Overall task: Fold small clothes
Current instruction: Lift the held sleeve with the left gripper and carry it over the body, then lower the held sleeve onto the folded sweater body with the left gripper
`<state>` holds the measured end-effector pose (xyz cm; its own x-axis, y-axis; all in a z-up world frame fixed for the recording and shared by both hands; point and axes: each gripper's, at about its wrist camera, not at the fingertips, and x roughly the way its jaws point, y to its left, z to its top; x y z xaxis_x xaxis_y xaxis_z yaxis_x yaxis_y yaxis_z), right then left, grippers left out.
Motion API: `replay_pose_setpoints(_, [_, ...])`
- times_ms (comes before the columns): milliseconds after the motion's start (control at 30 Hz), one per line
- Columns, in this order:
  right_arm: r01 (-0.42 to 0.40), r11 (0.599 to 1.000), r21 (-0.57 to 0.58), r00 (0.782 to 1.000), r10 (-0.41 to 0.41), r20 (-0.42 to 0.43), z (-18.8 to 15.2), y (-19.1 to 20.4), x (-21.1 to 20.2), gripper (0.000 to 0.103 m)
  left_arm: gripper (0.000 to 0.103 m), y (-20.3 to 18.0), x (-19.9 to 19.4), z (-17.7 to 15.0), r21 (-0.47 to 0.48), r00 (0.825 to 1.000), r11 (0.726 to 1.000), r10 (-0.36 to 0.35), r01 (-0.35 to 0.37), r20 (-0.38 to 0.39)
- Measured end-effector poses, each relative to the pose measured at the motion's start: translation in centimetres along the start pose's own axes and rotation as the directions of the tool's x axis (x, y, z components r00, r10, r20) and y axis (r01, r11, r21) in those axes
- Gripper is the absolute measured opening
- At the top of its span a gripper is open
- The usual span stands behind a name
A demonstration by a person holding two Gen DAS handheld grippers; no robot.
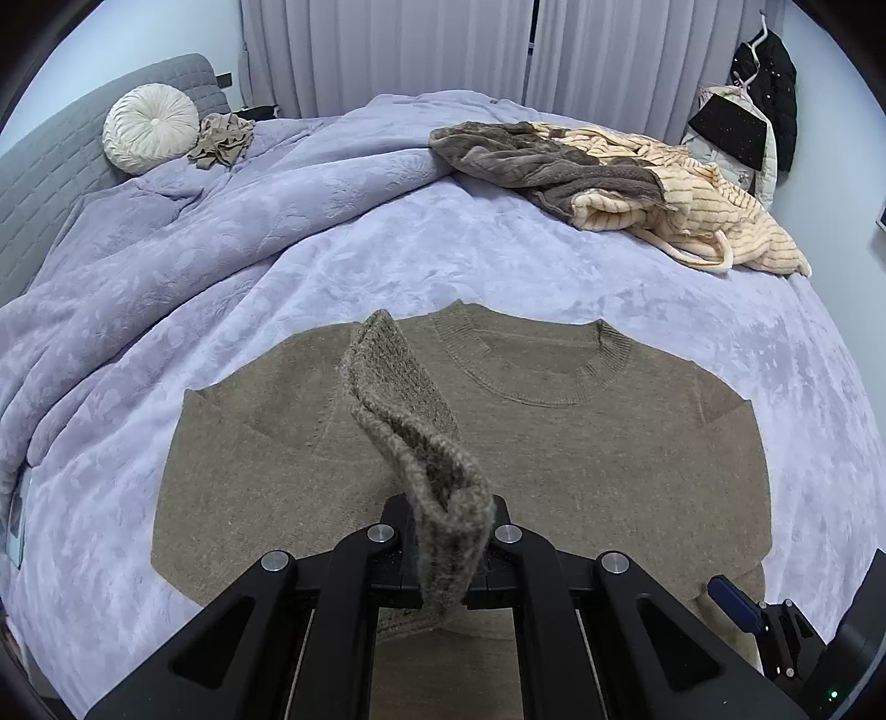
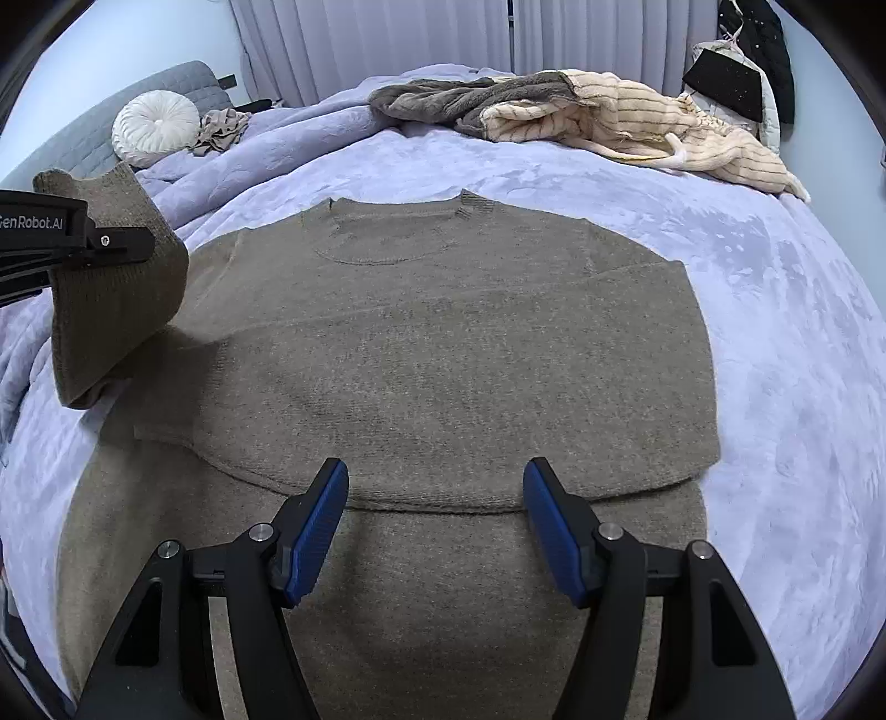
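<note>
On the bed's lilac blanket (image 2: 775,310) a brown sweater (image 2: 443,332) lies flat, neckline toward the curtains, its lower part folded up; the near end is cut off by the frame edge. Behind it sits a heap of grey and cream clothes (image 2: 581,119). The left gripper (image 1: 449,545) is clenched on the sweater's sleeve (image 1: 410,421), lifting it and hiding its own fingertips. The right gripper (image 2: 436,518) hovers released above the sweater's folded edge, holding nothing.

Lavender blanket (image 1: 498,232), round white pillow (image 1: 149,126), grey headboard (image 1: 50,166), pale curtains (image 1: 398,50), dark coat (image 1: 775,72) (hanging, far right)
</note>
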<state>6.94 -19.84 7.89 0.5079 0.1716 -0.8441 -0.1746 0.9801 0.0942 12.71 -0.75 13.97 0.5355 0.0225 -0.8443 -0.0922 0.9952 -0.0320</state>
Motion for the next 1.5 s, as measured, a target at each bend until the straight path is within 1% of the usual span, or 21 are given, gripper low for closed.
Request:
replay_pose_setpoints(133, [-0.001,1.0,0.009,1.0,0.001,0.0,0.0,-1.3,0.0,0.069,0.007,-2.1,-0.1,0.0,0.035,1.0,0.999,-0.011,0.011,-0.004])
replay_pose_setpoints(600, [0.037,0.997,0.063,0.999,-0.038,0.013,0.1,-6.9,-0.8,0.069,0.007,-10.1,-0.6,0.7,0.115,0.997,0.991,-0.07,0.071,-0.015])
replay_pose_setpoints(833, [0.037,0.996,0.08,0.999,-0.039,0.023,0.2,-8.6,-1.1,0.069,0.008,-12.5,-1.8,1.7,0.121,0.994,0.987,-0.108,0.108,-0.006])
replay_pose_setpoints(1000, [0.031,0.995,0.091,0.999,-0.034,0.029,0.2,-9.4,-1.1,0.069,0.007,-13.5,-3.3,2.8,0.113,0.99,0.984,-0.139,0.136,0.019])
replay_pose_setpoints(1100, [0.026,0.995,0.095,0.999,-0.029,0.03,0.0,-9.7,-1.1,0.069,0.007,-14.4,-3.8,2.9,0.124,0.988,0.981,-0.152,0.148,0.027])
replay_pose_setpoints(1200, [0.021,0.995,0.099,0.999,-0.024,0.031,-0.1,-9.9,-1.0,0.069,0.008,-15.3,-3.5,2.6,0.131,0.986,0.978,-0.164,0.161,0.012])
replay_pose_setpoints(1267, [0.014,0.994,0.104,0.999,-0.017,0.028,-0.3,-9.9,-0.9,0.069,0.007,-16.0,-2.9,2.3,0.142,0.987,0.977,-0.159,0.158,0.001])
replay_pose_setpoints(1367, [0.01,0.995,0.104,1.0,-0.012,0.02,-0.7,-10.0,-0.7,0.069,0.007,-16.5,-1.5,1.9,0.149,0.989,0.978,-0.146,0.149,-0.027])
replay_pose_setpoints(1500, [0.002,0.994,0.111,1.0,-0.003,0.014,-1.5,-10.1,-0.5,0.069,0.007,-16.9,0.4,1.0,0.156,0.987,0.976,-0.143,0.153,-0.075])
